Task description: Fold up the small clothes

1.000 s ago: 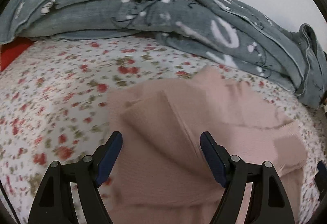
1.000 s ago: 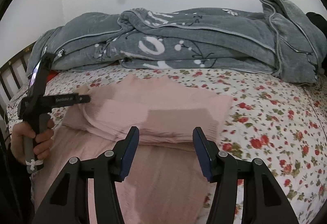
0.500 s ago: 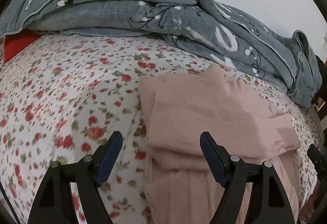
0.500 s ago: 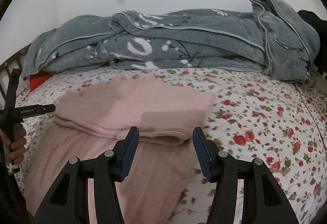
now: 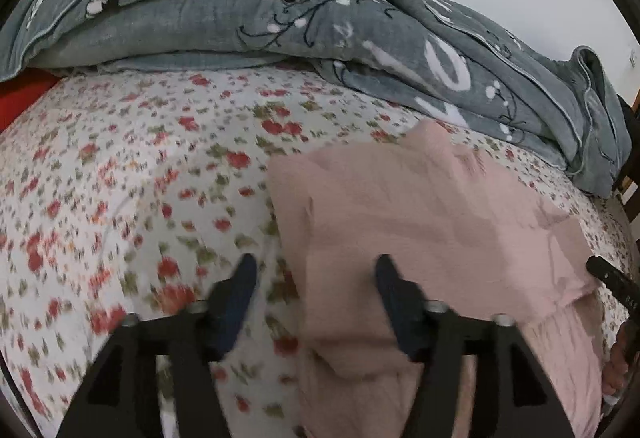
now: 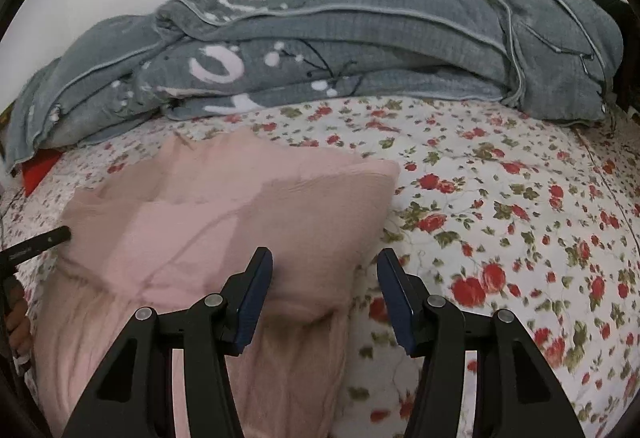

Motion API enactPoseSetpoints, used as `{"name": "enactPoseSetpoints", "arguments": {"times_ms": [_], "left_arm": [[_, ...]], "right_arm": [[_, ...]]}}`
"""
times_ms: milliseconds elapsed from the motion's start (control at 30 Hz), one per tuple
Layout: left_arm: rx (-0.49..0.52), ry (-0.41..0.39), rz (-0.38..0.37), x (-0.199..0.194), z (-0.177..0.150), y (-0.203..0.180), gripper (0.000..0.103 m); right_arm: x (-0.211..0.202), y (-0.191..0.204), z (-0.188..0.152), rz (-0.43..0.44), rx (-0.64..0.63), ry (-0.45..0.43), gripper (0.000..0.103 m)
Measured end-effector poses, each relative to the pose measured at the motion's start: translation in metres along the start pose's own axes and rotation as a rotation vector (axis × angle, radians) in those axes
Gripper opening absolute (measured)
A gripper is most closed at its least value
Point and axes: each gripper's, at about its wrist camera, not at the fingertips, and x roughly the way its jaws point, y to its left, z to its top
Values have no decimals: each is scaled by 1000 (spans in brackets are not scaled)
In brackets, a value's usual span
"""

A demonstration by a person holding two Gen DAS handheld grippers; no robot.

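A pink knit garment point(image 5: 420, 222) lies on the flowered bed sheet, its upper part folded down over the lower part. It also shows in the right wrist view point(image 6: 224, 222). My left gripper point(image 5: 314, 290) is open and empty, low over the garment's left edge, one finger over the sheet and one over the cloth. My right gripper point(image 6: 325, 288) is open and empty, low over the garment's right edge at the fold. The tip of each gripper shows at the side of the other's view.
A crumpled grey blanket point(image 5: 280, 18) with white print lies along the back of the bed, also in the right wrist view point(image 6: 340, 50). A red item point(image 5: 20, 98) peeks from under its left end. Flowered sheet point(image 6: 520, 218) spreads to the right.
Both grippers stayed open. The left one moved left off the garment's middle to its left edge; the right one moved right to its right edge. The garment lies as before.
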Motion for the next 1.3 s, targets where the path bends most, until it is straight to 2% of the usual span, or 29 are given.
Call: {"name": "enactPoseSetpoints", "arguments": {"times_ms": [133, 200, 300, 333, 367, 400, 433, 567, 633, 700, 767, 833, 867, 1000, 1300], "left_arm": [[-59, 68, -39, 22, 11, 12, 65], [-96, 70, -72, 29, 14, 18, 65], [-121, 57, -96, 37, 18, 19, 63], [-117, 55, -108, 39, 19, 17, 43], [-111, 64, -135, 42, 20, 14, 32], [-105, 62, -153, 44, 22, 12, 21], [-100, 38, -149, 41, 25, 9, 19], [-75, -44, -148, 26, 41, 0, 18], [-72, -37, -133, 28, 42, -1, 19], [-57, 26, -75, 40, 35, -2, 23], [-64, 67, -49, 44, 29, 3, 35], [-90, 66, -41, 36, 23, 9, 57], [-95, 64, -39, 31, 21, 11, 58], [-85, 72, -36, 5, 3, 9, 59], [-49, 44, -35, -75, -53, -5, 59]], "right_arm": [[19, 2, 16, -22, -14, 24, 54], [30, 3, 20, -33, -28, 46, 54], [47, -3, 23, -5, -1, 87, 54], [51, -5, 24, 6, 10, 95, 54], [54, -7, 25, 22, 24, 103, 51], [56, -9, 26, 43, 36, 103, 43], [56, -11, 28, 64, 37, 87, 15], [41, -10, 42, 112, 27, -15, 14], [38, -11, 46, 110, 36, -48, 14], [50, -11, 44, 58, 23, 4, 15], [61, -12, 38, 25, 19, 74, 25], [53, -13, 35, 3, 20, 75, 36], [47, -14, 35, -2, 19, 69, 42], [15, -13, 20, -22, -8, 49, 43], [-85, -7, -45, -9, -37, -33, 61]]}}
